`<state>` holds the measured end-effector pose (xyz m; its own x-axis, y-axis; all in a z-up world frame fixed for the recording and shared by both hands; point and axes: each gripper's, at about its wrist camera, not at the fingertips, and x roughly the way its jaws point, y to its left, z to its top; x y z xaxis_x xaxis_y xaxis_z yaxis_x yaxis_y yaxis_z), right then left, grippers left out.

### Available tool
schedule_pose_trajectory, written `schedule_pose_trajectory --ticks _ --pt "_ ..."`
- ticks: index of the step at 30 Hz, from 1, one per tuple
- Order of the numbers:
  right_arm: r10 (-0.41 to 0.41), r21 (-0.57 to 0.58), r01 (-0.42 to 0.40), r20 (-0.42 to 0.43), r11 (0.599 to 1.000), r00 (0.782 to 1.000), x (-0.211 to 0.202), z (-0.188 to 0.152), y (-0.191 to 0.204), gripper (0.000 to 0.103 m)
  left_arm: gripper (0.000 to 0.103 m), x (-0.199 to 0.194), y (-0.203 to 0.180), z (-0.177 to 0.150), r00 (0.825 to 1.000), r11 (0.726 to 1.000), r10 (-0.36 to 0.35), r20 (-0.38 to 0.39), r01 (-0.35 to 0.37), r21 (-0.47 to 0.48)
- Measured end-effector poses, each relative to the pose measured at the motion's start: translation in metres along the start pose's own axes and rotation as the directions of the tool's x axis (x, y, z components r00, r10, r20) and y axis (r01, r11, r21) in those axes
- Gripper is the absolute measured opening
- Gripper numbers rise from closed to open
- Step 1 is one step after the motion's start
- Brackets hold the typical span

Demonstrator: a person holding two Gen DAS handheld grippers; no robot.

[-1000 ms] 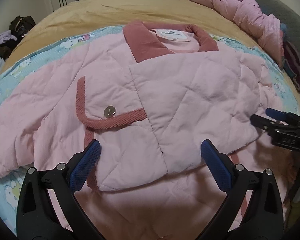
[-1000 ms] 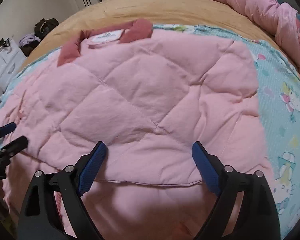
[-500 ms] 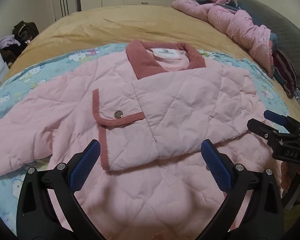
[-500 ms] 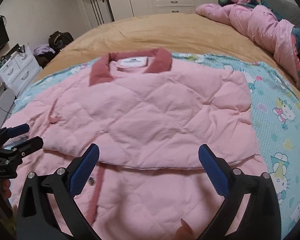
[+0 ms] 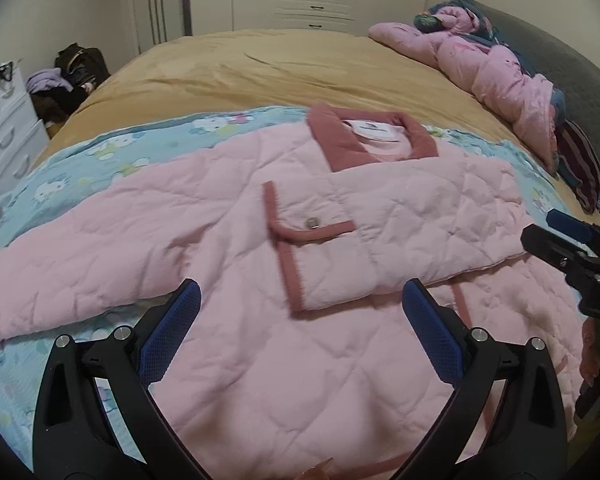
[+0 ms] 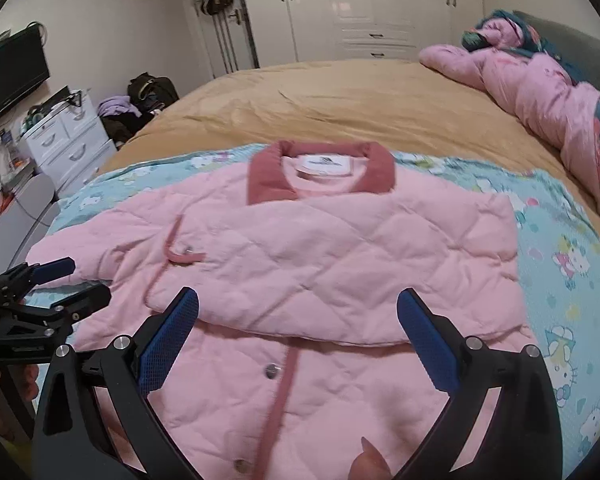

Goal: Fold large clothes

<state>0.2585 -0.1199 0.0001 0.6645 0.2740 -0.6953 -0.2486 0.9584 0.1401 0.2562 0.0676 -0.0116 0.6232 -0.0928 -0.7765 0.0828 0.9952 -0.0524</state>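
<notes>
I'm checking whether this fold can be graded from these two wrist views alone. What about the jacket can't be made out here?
- Pink quilted jacket: its bottom hem is cut off by the lower edge in both views and hidden behind the open left gripper and open right gripper.
- White neck label: print blurred in the right wrist view, too small in the left.
- Folded-over sleeve: covers the jacket front beneath it.

Both grippers, the left gripper (image 5: 300, 316) and the right gripper (image 6: 298, 328), are now higher and farther back from the pink jacket (image 5: 340, 216). The right one's jaws are wider now. More of the bed (image 6: 340, 92) shows.
</notes>
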Motion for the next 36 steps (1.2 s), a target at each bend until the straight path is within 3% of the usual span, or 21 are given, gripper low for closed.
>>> schedule_pose_trajectory --ticks 9,21,29,36 --pt "0.045 -0.061 -0.044 0.026 0.997 0.999 0.0 0.01 0.058 0.099 0.094 -0.022 0.05 -0.012 0.996 0.996 0.076 0.044 -0.074 -0.044" --pt "0.131 -0.155 -0.124 0.034 0.98 0.991 0.015 0.021 0.135 0.099 0.094 -0.031 0.127 -0.033 0.986 0.972 0.159 0.055 -0.147 -0.181" --pt "0.17 -0.222 -0.164 0.008 0.961 0.985 0.041 0.023 0.188 0.099 0.094 -0.028 0.176 -0.049 0.98 0.938 0.195 0.034 -0.176 -0.3" --pt "0.21 -0.247 -0.213 -0.041 0.945 0.977 0.066 0.018 0.231 0.099 0.094 -0.027 0.224 -0.063 0.966 0.884 0.258 0.0 -0.236 -0.403"
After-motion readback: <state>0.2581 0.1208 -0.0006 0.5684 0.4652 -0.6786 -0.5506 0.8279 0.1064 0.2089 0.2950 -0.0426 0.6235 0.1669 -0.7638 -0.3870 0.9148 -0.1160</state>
